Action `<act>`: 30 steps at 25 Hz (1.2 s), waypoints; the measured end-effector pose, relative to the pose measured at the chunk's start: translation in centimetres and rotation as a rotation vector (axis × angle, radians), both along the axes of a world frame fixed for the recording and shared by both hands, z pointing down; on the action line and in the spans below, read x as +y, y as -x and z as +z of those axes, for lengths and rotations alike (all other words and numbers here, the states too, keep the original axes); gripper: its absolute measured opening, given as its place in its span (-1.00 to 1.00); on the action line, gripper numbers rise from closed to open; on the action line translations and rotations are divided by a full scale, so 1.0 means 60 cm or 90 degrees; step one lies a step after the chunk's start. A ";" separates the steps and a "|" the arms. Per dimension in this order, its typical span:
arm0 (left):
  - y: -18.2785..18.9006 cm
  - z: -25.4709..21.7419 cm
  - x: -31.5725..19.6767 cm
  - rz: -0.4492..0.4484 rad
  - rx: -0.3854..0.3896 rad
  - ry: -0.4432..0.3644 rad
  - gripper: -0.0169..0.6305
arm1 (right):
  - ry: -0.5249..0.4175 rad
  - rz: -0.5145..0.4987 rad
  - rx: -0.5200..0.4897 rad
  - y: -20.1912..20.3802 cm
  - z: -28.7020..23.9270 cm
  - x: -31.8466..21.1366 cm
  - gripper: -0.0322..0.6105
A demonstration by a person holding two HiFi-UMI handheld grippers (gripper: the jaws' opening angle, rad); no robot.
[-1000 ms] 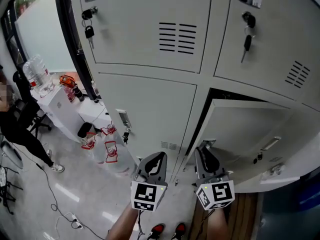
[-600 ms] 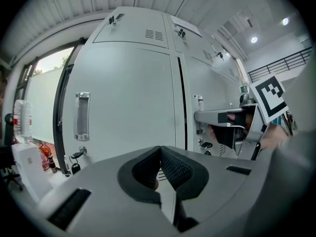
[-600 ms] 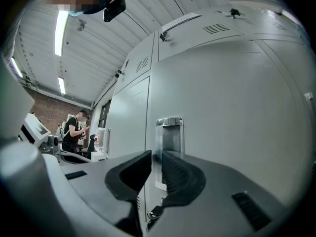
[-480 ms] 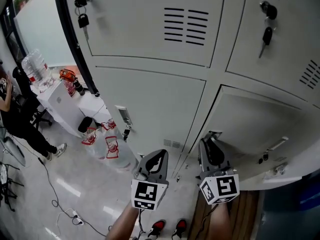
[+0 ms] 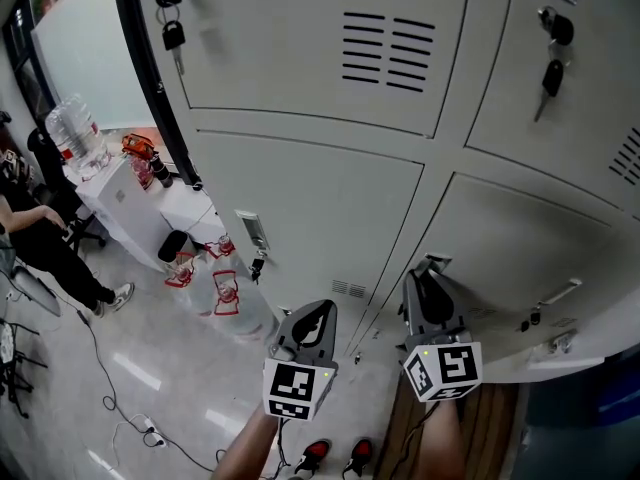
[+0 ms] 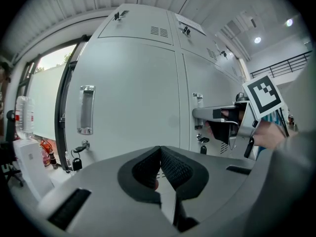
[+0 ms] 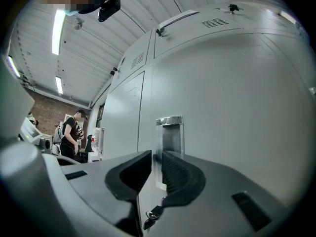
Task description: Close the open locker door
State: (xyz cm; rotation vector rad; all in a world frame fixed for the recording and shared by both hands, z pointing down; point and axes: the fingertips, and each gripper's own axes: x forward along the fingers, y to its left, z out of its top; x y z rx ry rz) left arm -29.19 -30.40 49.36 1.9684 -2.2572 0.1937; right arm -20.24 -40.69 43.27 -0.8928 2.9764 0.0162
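The grey locker door (image 5: 520, 253) at lower right lies almost flush with its neighbours; no dark gap shows along its top. My right gripper (image 5: 426, 278) is at the door's left edge. In the right gripper view its jaws (image 7: 157, 154) stand nearly together, with the left rim of the chrome recessed handle (image 7: 170, 132) running into the narrow gap; a key (image 7: 152, 214) hangs just below. My left gripper (image 5: 320, 314) hangs apart to the left, before the neighbouring door (image 5: 310, 218), its pads (image 6: 170, 167) meeting at the tips with nothing between them.
Upper lockers carry hanging keys (image 5: 173, 36) (image 5: 550, 76). The left lower door has its own handle (image 5: 251, 230). At far left stand a white table (image 5: 120, 208) with water bottles (image 5: 75, 133), a seated person (image 5: 40, 243), cups (image 5: 226, 293) and floor cables (image 5: 110, 408).
The lower right door has swung from ajar to nearly flush, and the dark gap above it is gone. My right gripper went with it. The left gripper has stayed put.
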 end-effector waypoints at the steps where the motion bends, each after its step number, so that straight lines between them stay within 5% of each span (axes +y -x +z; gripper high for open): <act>1: 0.001 0.000 0.000 0.000 0.002 0.000 -0.88 | 0.000 0.000 0.000 0.001 0.000 -0.002 -0.68; 15: -0.003 -0.003 -0.003 -0.002 -0.006 0.000 -0.88 | -0.010 0.005 0.008 0.002 0.002 -0.005 -0.68; 21: -0.010 -0.009 -0.002 0.000 -0.006 -0.003 -0.88 | -0.003 -0.041 0.019 0.009 0.005 0.019 -0.18; 30: -0.033 -0.025 0.013 0.010 -0.014 -0.008 -0.88 | -0.009 -0.025 0.014 -0.022 -0.010 0.031 -0.17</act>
